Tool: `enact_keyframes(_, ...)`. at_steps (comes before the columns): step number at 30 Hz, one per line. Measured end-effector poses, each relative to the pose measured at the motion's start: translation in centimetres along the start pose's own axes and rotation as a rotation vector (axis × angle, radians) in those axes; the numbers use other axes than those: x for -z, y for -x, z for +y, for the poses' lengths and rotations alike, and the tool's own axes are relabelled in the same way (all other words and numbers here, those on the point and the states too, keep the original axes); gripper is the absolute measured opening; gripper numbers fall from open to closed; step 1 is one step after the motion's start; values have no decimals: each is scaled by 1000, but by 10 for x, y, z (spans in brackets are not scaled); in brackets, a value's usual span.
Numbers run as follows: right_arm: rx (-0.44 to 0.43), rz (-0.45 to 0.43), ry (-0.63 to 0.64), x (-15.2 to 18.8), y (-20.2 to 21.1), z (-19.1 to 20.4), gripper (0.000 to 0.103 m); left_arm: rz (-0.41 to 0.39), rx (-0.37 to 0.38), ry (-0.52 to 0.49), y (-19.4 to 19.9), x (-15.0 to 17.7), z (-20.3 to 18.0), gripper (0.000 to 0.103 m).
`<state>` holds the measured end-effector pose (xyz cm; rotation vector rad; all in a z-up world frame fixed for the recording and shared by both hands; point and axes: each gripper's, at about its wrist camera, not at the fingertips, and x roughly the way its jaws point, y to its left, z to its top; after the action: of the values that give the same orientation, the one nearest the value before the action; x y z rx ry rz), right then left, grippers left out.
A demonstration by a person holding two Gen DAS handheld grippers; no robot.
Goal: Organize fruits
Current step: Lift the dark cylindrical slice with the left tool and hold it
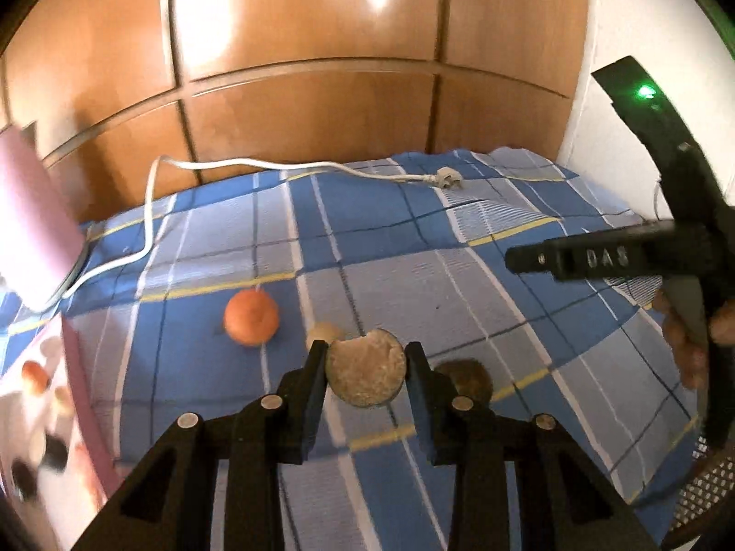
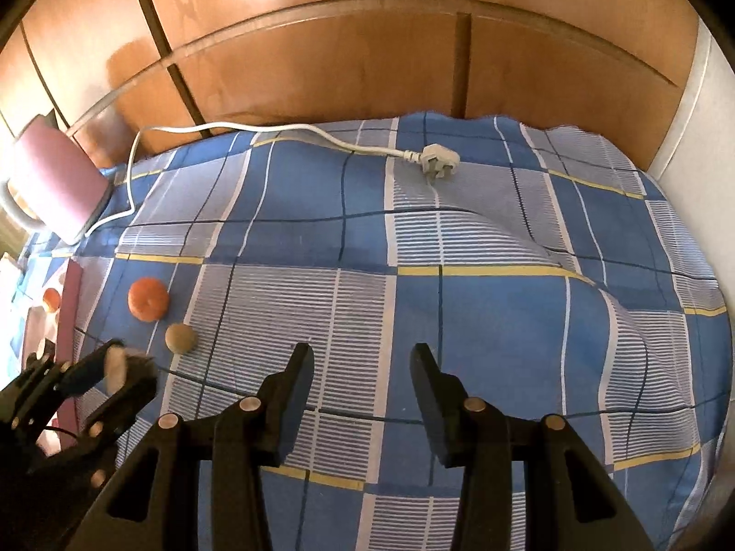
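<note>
Left gripper (image 1: 366, 358): pressed on a round brown fruit (image 1: 366, 369) with a pale notch at its top edge, one pad on each flank, the fruit lifted off the cloth (image 1: 459, 275). Right gripper (image 2: 363, 358): spread, nothing between its fingers, hanging over bare cloth. In the left wrist view, an orange (image 1: 251, 317) lies at ten o'clock of the held fruit, a small pale fruit (image 1: 324, 331) just beside the left finger at eleven, a dark brown fruit (image 1: 464, 379) on the cloth at three, partly hidden by the right finger. A mesh basket (image 1: 703, 491) shows at the lower right edge; whether it is the target I cannot tell. Pink appliance (image 2: 59, 188) with cord and plug (image 2: 438, 158) at the far edge. Risks, as judged: the grip sits on the widest part of a round body, so a quick swing may roll the fruit out; a drop onto sloped, rumpled cloth may send it rolling away; the other gripper, close at two o'clock, may be struck in transit.
</note>
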<state>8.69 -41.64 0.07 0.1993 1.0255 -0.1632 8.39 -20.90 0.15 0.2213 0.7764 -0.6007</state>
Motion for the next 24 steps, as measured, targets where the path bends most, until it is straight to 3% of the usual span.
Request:
enact_keyframes(6,-64,1,8,0,0,4,44,9,-24,61,18,35,12,33)
enact_keyframes(8,-86,6,14,0,-1,7,44,-23,-4,78,28,42,15,33)
enact_keyframes(10,-90,14,22,1,-3,10,44,-52,5,60,34,44,13,34)
enact_keyframes(15,-91,32,25,3,-7,11,44,-18,-2,39,27,53,8,34)
enact_keyframes(24,-96,42,38,4,-9,14,44,-22,60,-29,20,62,3,35)
